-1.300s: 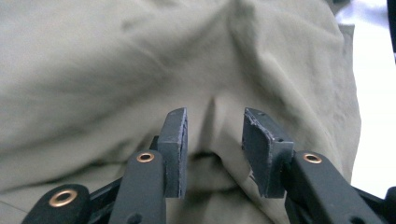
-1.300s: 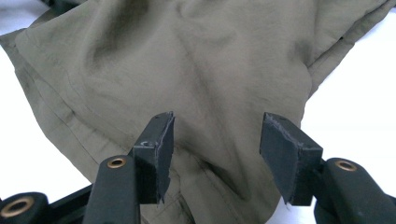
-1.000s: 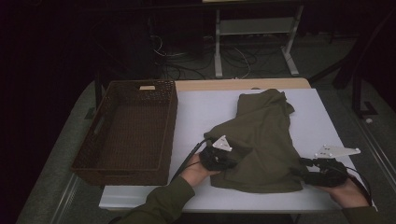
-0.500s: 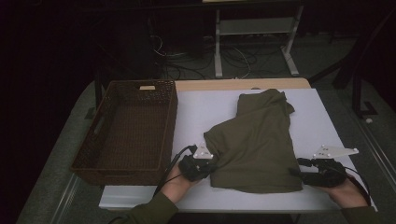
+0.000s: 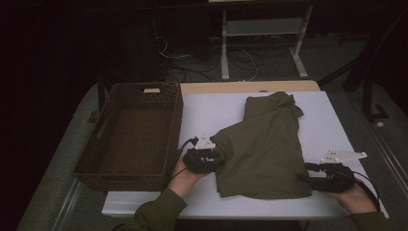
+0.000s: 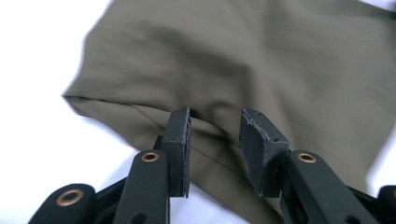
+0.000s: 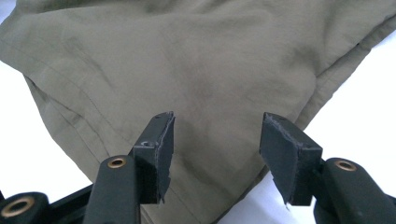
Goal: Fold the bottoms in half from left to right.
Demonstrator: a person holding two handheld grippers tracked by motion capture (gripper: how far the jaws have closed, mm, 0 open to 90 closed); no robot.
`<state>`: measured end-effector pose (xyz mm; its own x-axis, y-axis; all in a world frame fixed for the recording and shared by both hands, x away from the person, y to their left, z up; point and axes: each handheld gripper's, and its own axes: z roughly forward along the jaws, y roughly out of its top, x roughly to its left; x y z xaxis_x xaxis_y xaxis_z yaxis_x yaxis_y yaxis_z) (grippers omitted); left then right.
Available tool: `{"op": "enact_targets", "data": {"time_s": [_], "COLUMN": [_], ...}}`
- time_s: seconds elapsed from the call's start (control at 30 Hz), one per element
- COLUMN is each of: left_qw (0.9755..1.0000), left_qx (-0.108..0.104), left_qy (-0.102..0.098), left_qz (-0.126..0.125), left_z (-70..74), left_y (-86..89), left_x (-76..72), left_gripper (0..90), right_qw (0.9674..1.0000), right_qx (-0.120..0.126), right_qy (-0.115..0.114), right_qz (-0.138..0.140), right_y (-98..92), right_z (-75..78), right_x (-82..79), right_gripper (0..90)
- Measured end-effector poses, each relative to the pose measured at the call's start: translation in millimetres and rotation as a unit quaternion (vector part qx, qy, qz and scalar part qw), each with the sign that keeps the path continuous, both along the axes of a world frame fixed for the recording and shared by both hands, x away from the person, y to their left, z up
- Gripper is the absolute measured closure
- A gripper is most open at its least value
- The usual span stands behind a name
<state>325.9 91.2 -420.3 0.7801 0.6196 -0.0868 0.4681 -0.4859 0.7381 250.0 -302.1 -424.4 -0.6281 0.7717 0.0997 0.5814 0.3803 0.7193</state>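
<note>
- Your left gripper (image 5: 215, 159): at the left edge of the olive garment (image 5: 262, 144), low on the white table (image 5: 211, 110). Jaws have just been opening; they stand parted with a fold of the cloth's hem lying in the gap, and the pads do not press on it.
- Your right gripper (image 5: 308, 173): at the garment's lower right corner, near the table's front edge. Jaws spread wide and released, with the cloth corner lying below and between them, ungripped.
- Olive garment: lies folded on the table, right of centre, a narrower part reaching toward the far edge and a broader flap spread toward you. In the left gripper view (image 6: 261, 60) its hem runs across just ahead of the jaws; in the right gripper view (image 7: 187, 65) a seamed corner points toward the jaws.
- Wicker basket (image 5: 101, 159): dark brown, rectangular, on the table's left side, just beside your left hand (image 5: 185, 171) and apart from the garment.
</note>
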Motion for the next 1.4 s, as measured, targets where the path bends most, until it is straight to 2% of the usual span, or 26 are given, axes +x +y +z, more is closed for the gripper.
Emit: {"op": "enact_targets", "data": {"time_s": [0.1, 0.2, 0.23, 0.3, 0.33, 0.37, 0.53, 0.6, 0.7, 0.73, 0.77, 0.9, 0.97, 1.0, 1.07, 1.1, 1.13, 1.17, 1.2, 1.23, 1.33, 1.4], "left_qw": [0.9993, 0.9981, 0.9974, 0.9968, 0.9961, 0.9956, 0.997, 0.9974, 0.9981, 0.9984, 0.9989, 0.9988, 0.9983, 0.9972, 0.9965, 0.9955, 0.9933, 0.9933, 0.9918, 0.9918, 0.9901, 0.9898], "left_qx": [0.008, 0.016, 0.018, 0.02, 0.022, 0.019, 0.009, 0.009, 0.002, -0.001, -0.001, -0.016, -0.023, -0.022, -0.02, -0.017, -0.005, -0.005, 0.005, 0.005, 0.026, 0.027], "left_qy": [0.006, 0.011, 0.026, 0.031, 0.036, 0.047, 0.044, 0.041, 0.03, 0.025, 0.013, -0.003, -0.011, -0.022, -0.027, -0.029, -0.035, -0.035, -0.034, -0.034, -0.039, -0.037], "left_qz": [0.036, 0.058, 0.066, 0.07, 0.077, 0.079, 0.063, 0.059, 0.054, 0.05, 0.046, 0.046, 0.052, 0.068, 0.077, 0.089, 0.11, 0.11, 0.123, 0.123, 0.132, 0.135], "left_z": [-6.6, -10.8, -14.9, -17.1, -19.4, -23.4, -24.9, -24.7, -23.8, -22.8, -19.5, -13.5, -8.6, -3.5, -1.3, 0.4, 2.1, 2.1, 0.8, 0.8, -7.4, -9.0], "left_y": [-3.5, -5.1, -5.4, -5.7, -5.7, -5.9, -8.2, -10.3, -12.1, -12.7, -13.4, -12.0, -9.0, -5.4, -3.0, -1.0, 2.9, 2.9, 4.0, 4.0, 1.0, 1.1], "left_x": [17.4, 31.5, 39.7, 42.6, 44.6, 47.2, 50.2, 51.7, 53.6, 54.0, 53.7, 52.1, 51.2, 51.1, 51.7, 52.7, 55.0, 55.0, 57.2, 57.2, 61.4, 62.4], "left_gripper": [57.2, 54.5, 53.0, 51.4, 47.4, 46.6, 47.2, 48.7, 67.8, 67.8, 77.8, 86.9, 88.6, 88.8, 88.9, 88.9, 88.9, 88.9, 88.9, 88.8, 86.8, 81.1], "right_qw": [1.0, 1.0, 1.0, 1.0, 1.0, 1.0, 1.0, 1.0, 1.0, 1.0, 1.0, 1.0, 1.0, 1.0, 1.0, 1.0, 1.0, 1.0, 1.0, 1.0, 1.0, 1.0], "right_qx": [0.0, 0.002, 0.002, 0.002, 0.003, 0.002, 0.002, 0.001, 0.001, 0.001, 0.002, 0.002, 0.001, 0.002, 0.001, 0.001, 0.001, 0.001, 0.001, 0.001, 0.0, 0.001], "right_qy": [0.0, 0.001, 0.002, 0.002, 0.001, 0.001, 0.0, 0.0, 0.0, 0.0, 0.0, 0.001, 0.0, -0.001, -0.001, -0.001, -0.001, -0.001, -0.001, -0.002, -0.001, 0.0], "right_qz": [0.0, -0.001, -0.001, -0.002, -0.001, -0.001, -0.001, 0.0, -0.001, -0.001, -0.001, -0.002, -0.001, -0.001, -0.001, -0.002, -0.002, -0.002, -0.002, -0.002, -0.002, -0.003], "right_y": [0.3, -0.9, -1.2, -1.4, -1.5, -1.5, -1.4, -1.1, -0.6, -0.6, -0.7, -0.8, -1.0, -1.0, -0.9, -1.0, -0.9, -0.9, -0.9, -0.9, -1.0, -1.1], "right_z": [-0.2, -0.5, -0.6, -0.7, -0.6, -0.6, -0.6, -0.4, -0.4, -0.4, -0.4, -0.8, -0.5, -0.4, -0.3, -0.4, -0.4, -0.3, -0.2, -0.2, -0.6, -0.7], "right_x": [0.0, -0.2, -0.2, -0.3, -0.6, -0.8, -0.8, -0.6, -0.4, -0.4, -0.2, 0.1, 0.1, 0.0, -0.2, -0.3, -0.3, -0.4, -0.4, -0.4, 0.1, 0.3], "right_gripper": [44.8, 44.7, 44.7, 44.8, 44.7, 44.8, 44.7, 44.7, 44.8, 44.8, 44.7, 44.9, 44.9, 44.9, 44.9, 44.9, 44.9, 44.9, 45.0, 44.9, 44.9, 44.9]}}
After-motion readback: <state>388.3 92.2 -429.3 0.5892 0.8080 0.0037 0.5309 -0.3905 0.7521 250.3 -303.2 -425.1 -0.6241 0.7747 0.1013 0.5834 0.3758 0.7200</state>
